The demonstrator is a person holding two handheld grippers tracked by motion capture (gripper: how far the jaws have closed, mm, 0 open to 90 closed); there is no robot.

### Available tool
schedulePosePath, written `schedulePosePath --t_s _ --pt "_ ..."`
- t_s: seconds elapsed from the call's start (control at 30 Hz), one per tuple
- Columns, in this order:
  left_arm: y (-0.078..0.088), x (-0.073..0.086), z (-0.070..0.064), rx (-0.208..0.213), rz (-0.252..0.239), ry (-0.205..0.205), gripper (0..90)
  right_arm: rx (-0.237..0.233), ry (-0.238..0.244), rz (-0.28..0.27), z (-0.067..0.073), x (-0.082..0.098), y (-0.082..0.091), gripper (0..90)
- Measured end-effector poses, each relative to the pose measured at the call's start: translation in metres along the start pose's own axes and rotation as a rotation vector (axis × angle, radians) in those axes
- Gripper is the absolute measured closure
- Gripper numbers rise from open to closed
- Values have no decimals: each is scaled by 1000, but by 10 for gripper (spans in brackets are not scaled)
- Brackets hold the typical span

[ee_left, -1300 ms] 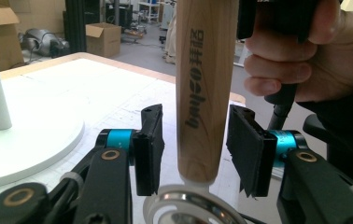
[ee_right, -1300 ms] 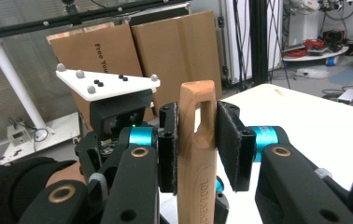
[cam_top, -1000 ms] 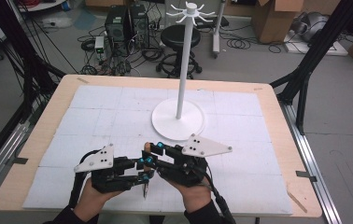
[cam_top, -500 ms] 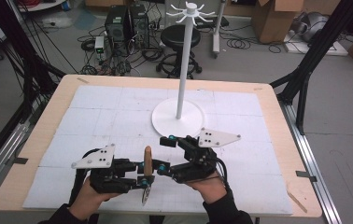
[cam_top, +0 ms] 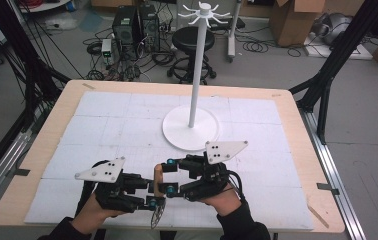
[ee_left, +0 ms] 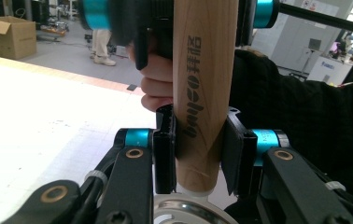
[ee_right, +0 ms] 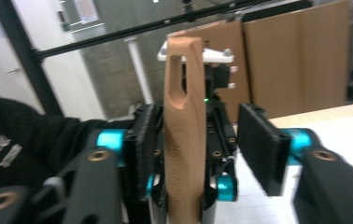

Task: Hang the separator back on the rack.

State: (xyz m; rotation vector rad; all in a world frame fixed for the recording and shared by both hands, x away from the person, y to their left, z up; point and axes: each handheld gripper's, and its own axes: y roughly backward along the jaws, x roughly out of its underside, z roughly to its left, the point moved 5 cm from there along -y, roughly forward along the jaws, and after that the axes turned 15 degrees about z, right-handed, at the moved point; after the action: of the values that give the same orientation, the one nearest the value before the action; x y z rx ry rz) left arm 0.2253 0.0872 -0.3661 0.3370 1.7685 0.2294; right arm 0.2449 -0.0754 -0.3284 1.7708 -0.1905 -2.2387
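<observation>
Left gripper (cam_top: 152, 192) pinching a wooden-handled utensil (cam_top: 157, 176), near table (cam_top: 57, 130) edge.
Handle carries dark printed script, reads roughly "bayco" plus characters I can't make out; metal mesh head (cam_top: 156, 216) hangs below the handle toward the table's near edge. Right gripper (cam_top: 169, 176) straddles the handle just beside the left: jaws have just been closing, one pad near the wood, the other still apart. Beyond the handle, mid-table: white hook stand (cam_top: 192, 127). Behind the table: stool (cam_top: 191, 37), cardboard boxes (cam_top: 294, 20).

White stand (cam_top: 192, 127) blocks table (cam_top: 287, 107) centre; room either side.
</observation>
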Motion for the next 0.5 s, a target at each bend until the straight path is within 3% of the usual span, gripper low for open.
schedulePosePath --t_s 0.27,0.4,0.5 --pt "-3 1 -2 22 23 -14 689 -71 39 10 6 -1 -4 647" --pt "-3 1 -3 28 26 -20 689 -78 53 14 6 -1 -5 697" --pt "-2 1 -2 18 12 -26 688 -56 67 2 7 -2 -5 705"
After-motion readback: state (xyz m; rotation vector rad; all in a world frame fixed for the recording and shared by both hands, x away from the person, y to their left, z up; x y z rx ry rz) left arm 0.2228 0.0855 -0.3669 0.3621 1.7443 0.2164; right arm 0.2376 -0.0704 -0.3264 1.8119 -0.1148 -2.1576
